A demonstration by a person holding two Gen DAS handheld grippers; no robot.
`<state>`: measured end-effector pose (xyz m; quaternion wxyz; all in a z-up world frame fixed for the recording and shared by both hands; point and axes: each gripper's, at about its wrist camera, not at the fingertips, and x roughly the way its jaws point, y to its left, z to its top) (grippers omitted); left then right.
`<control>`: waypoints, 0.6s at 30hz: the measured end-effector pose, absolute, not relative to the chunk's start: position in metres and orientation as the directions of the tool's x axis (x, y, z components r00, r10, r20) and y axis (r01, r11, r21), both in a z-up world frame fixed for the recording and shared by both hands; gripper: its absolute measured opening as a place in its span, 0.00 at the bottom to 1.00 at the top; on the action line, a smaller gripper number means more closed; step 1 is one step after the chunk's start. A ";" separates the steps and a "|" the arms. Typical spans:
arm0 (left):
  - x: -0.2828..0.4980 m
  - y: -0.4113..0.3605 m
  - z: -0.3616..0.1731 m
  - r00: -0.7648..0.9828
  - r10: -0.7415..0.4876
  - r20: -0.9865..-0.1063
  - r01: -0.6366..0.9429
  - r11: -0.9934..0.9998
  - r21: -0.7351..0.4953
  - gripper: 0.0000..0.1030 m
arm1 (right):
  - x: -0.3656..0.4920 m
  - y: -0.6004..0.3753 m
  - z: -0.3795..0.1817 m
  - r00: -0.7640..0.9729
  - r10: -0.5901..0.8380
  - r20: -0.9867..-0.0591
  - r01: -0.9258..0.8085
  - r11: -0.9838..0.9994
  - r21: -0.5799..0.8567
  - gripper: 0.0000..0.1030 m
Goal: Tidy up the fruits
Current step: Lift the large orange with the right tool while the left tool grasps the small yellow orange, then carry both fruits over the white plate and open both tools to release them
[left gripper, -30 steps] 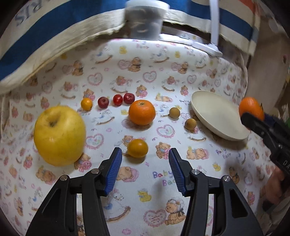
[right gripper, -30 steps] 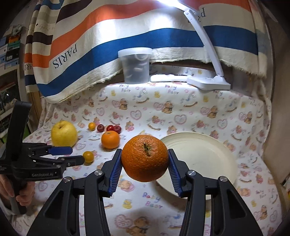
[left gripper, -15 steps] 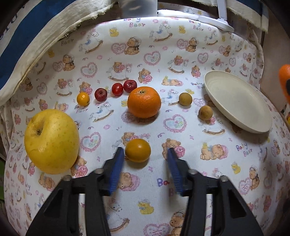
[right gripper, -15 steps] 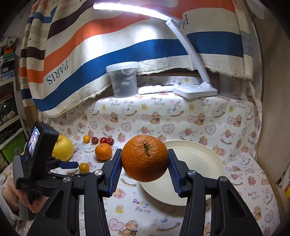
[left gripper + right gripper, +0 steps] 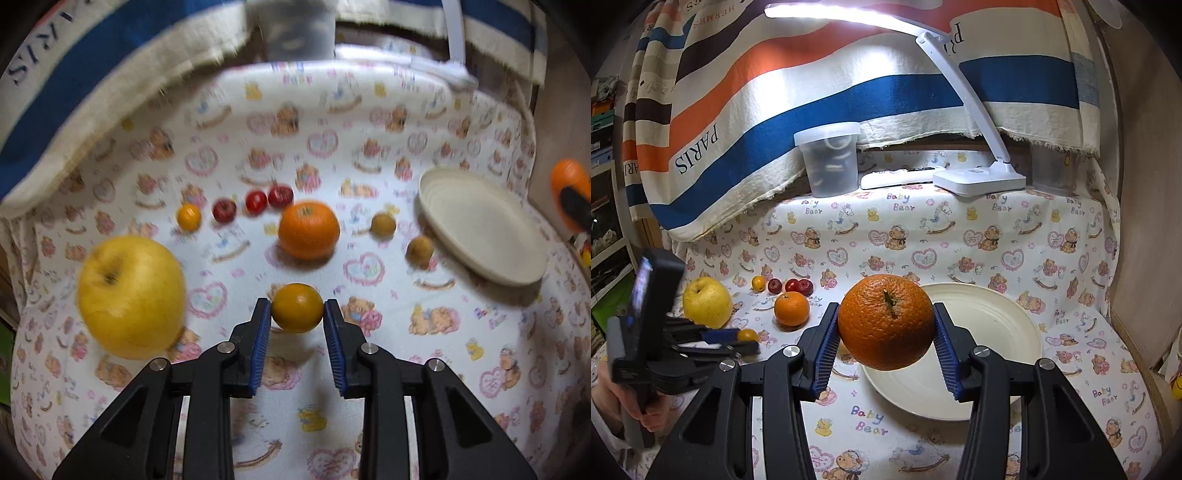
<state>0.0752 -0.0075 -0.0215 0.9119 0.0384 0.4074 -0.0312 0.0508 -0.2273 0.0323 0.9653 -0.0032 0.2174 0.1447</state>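
Left wrist view, left to right from the plate (image 5: 480,225): far left of it, yellow apple (image 5: 131,295) on the bear-print cloth (image 5: 424,369); then a back row of a tiny orange fruit (image 5: 188,216) and three red ones (image 5: 255,201); nearer the plate, a mandarin (image 5: 308,229) and two brown fruits (image 5: 419,249) just beside its rim. Left gripper (image 5: 297,314) clenched on a small yellow-orange fruit (image 5: 297,312), pads (image 5: 263,325) touching both sides; whether lifted off the cloth or resting on it, cannot tell through the blur. Plate lies ahead and to the right of this gripper, well apart. Right wrist view: right gripper (image 5: 886,323) grasping a big orange (image 5: 886,321), stem toward the camera, held in the air just in front of the plate (image 5: 1004,325), seemingly at its near-left rim. Right hand clearly nearer the plate; probably a short forward-and-down move to set the orange inside, left hand's fruit needing a longer carry rightward.
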 end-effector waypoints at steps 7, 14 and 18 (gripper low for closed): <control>0.061 -0.014 0.020 0.718 -0.071 -0.692 0.113 0.994 0.015 0.27 | 0.049 -0.236 0.040 0.876 0.273 -0.397 -0.265 0.961 0.078 0.49; 0.051 -0.054 0.053 0.752 -0.177 -0.635 0.222 0.975 -0.009 0.28 | 0.047 -0.249 0.056 0.898 0.254 -0.359 -0.245 0.967 0.071 0.49; 0.069 -0.083 0.054 0.729 -0.250 -0.637 0.281 0.958 -0.055 0.28 | 0.055 -0.265 0.061 0.905 0.223 -0.364 -0.203 0.975 0.092 0.49</control>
